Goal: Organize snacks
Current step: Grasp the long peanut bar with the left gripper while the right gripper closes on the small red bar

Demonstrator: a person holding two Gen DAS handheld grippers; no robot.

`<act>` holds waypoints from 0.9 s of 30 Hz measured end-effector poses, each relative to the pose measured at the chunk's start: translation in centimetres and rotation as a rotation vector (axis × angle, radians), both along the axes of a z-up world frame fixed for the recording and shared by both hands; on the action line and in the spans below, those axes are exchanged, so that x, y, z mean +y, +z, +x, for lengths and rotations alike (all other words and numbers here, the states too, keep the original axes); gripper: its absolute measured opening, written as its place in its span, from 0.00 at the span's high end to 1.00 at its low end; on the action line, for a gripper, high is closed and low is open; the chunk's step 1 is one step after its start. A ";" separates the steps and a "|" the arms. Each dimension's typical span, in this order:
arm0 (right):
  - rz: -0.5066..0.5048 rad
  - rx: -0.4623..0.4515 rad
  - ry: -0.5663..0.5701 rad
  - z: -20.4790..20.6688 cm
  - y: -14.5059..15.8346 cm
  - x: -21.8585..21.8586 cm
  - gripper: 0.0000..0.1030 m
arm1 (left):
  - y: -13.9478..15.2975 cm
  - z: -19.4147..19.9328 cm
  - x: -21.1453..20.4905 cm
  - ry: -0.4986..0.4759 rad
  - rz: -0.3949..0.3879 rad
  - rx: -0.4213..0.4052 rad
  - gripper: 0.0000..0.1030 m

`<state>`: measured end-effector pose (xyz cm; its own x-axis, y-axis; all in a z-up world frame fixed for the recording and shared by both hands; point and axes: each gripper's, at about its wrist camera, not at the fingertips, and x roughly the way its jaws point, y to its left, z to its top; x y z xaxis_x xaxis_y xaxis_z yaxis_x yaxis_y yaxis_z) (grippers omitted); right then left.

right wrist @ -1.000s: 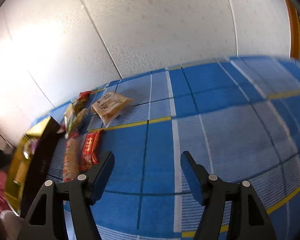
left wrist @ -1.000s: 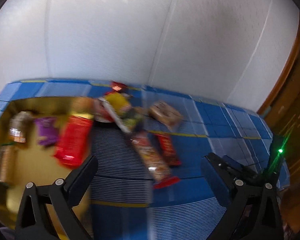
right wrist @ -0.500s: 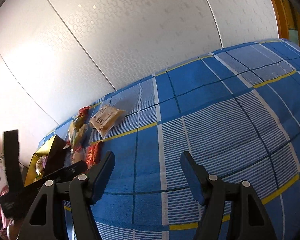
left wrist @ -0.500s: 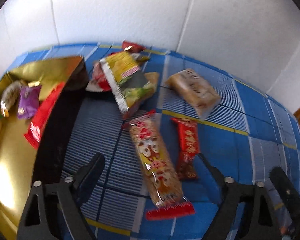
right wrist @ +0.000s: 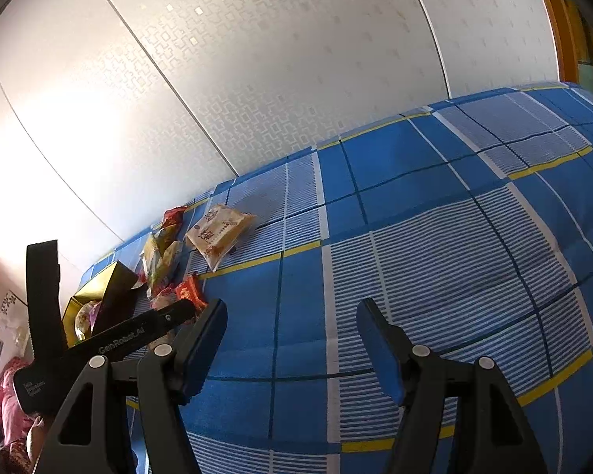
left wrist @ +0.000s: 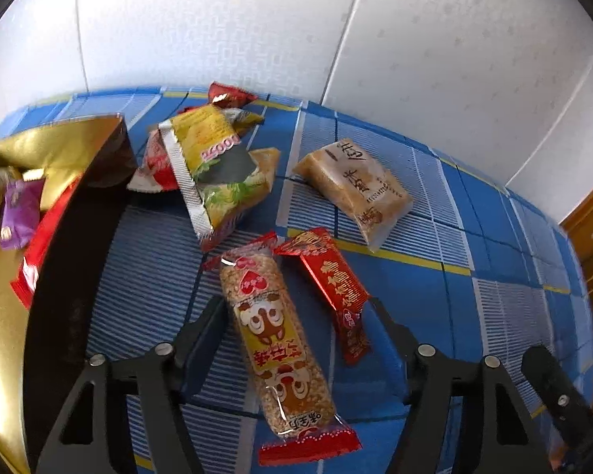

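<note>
Snacks on the cloth — left hand-held gripper (left wrist: 296, 326) closing around rice bar (left wrist: 274, 339); right (right wrist: 292, 335) open.

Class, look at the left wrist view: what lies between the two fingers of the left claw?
Two snacks: the long puffed-rice bar and the small red packet beside it, on the blue checked cloth. The left claw is closing around them.

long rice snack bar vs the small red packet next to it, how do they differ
The long rice snack bar has a clear wrapper showing puffed grains and a cartoon label; the small red packet is opaque red with gold print. The bar is clearly longer and thicker. The bar lies between the closing left gripper's jaws; the packet lies partly between them, by the right finger. Both lie flat on the blue checked cloth.
</note>
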<state>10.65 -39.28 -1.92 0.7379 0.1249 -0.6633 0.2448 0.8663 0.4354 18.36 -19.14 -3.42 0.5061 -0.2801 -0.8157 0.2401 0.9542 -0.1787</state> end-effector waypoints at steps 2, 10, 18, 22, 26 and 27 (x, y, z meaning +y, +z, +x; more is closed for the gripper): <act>-0.006 0.007 0.007 0.1 -0.1 0.1 0.33 | -0.1 -0.4 -0.5 -0.052 0.026 -0.024 0.49; -0.016 0.020 0.023 0.5 -0.3 0.6 0.33 | -0.1 -3.1 0.0 -0.154 0.068 -0.079 0.69; -0.012 0.038 0.053 1.0 -1.0 1.1 0.33 | -0.3 -4.2 2.8 -0.124 0.042 -0.074 0.71; -0.018 0.043 0.096 2.0 -1.2 2.4 0.33 | -0.2 -4.6 3.6 -0.124 0.025 -0.087 0.71; -0.064 0.025 0.176 3.9 -0.8 4.9 0.38 | 0.0 -4.8 3.7 -0.136 0.023 -0.100 0.71; -0.077 0.028 0.189 4.4 -0.8 5.5 0.38 | 0.0 -4.8 3.7 -0.134 0.019 -0.100 0.71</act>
<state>15.06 -33.76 -2.76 0.6875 0.2076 -0.6959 0.0855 0.9285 0.3614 13.55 -15.43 -3.37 0.5439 -0.3358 -0.7690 0.3812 0.9153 -0.1301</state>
